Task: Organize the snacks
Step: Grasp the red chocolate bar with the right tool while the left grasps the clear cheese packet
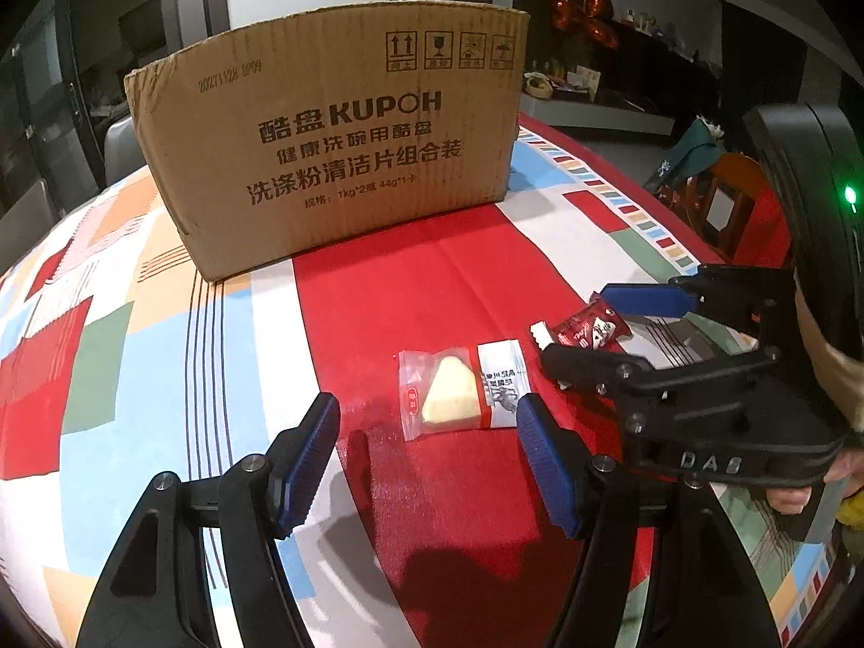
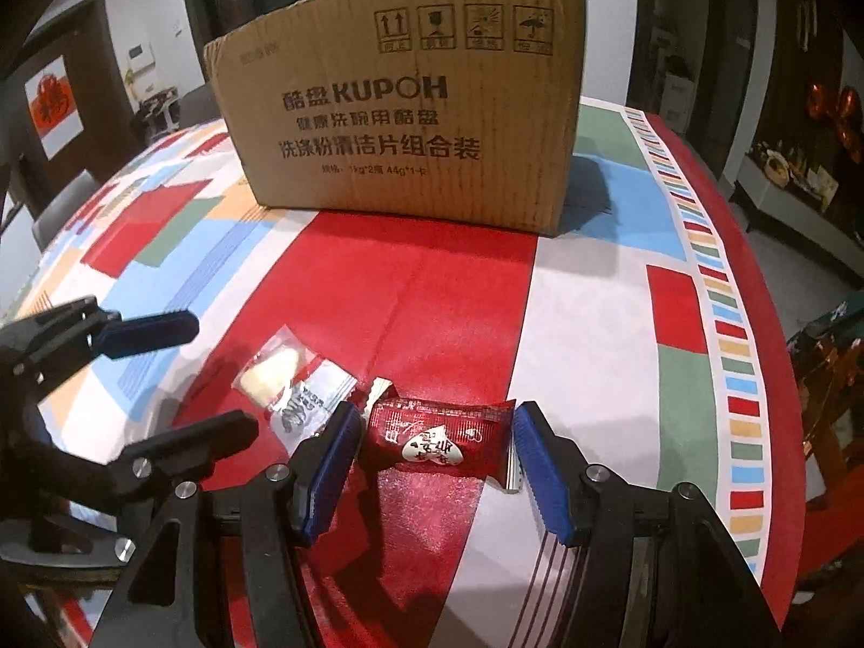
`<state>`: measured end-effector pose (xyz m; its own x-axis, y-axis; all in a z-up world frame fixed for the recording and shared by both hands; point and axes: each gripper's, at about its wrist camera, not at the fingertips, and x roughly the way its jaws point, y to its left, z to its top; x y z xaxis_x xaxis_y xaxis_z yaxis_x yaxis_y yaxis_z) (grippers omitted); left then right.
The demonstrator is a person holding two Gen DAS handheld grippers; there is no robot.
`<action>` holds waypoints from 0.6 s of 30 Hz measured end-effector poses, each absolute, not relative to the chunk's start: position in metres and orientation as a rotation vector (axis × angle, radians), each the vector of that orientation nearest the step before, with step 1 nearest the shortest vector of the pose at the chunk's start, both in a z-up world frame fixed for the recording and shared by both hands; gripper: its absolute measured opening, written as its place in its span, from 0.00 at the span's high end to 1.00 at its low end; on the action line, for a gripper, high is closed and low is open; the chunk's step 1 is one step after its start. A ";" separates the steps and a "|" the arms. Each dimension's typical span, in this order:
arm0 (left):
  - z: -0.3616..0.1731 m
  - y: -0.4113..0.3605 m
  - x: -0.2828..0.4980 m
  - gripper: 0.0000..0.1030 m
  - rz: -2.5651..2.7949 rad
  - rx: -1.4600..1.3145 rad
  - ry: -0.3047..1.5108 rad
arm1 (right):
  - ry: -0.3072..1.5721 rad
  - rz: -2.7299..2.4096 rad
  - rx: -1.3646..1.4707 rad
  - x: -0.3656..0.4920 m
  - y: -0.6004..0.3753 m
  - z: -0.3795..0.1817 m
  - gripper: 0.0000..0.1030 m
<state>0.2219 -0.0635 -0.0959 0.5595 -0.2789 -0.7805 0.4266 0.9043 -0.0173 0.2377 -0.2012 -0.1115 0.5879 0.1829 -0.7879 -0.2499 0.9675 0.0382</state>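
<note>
Right wrist view: right gripper (image 2: pixel 434 434) stands part-open, its two blue pads either side of the red snack packet (image 2: pixel 440 434), which lies flat on the counter (image 2: pixel 588 335) with its long axis crosswise between them; contact cannot be confirmed, likely none. Left wrist view: left gripper (image 1: pixel 426 432) is likewise part-open and empty, with the white snack packet (image 1: pixel 464 394) just ahead, nearer the right pad. Cardboard box (image 2: pixel 399 102) stands beyond both packets, well apart.
</note>
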 end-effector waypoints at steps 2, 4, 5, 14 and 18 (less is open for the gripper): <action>-0.097 -0.065 0.225 0.35 -0.418 0.169 0.891 | 0.906 0.251 -0.085 0.237 -0.200 -0.113 0.42; -0.098 -0.065 0.226 0.35 -0.420 0.161 0.894 | 0.899 0.251 -0.086 0.236 -0.200 -0.113 0.44; -0.099 -0.065 0.226 0.35 -0.421 0.157 0.895 | 0.896 0.250 -0.088 0.235 -0.200 -0.113 0.44; -0.100 -0.066 0.227 0.35 -0.433 0.144 0.900 | 0.882 0.239 -0.064 0.227 -0.206 -0.111 0.47; -0.101 -0.070 0.230 0.34 -0.448 0.132 0.907 | 0.858 0.207 -0.038 0.223 -0.214 -0.107 0.47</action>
<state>0.2296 -0.0703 -0.1011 0.5314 -0.3191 -0.7847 0.4287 0.9003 -0.0757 0.2234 -0.2140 -0.1071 0.6353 0.1664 -0.7541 -0.1967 0.9792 0.0503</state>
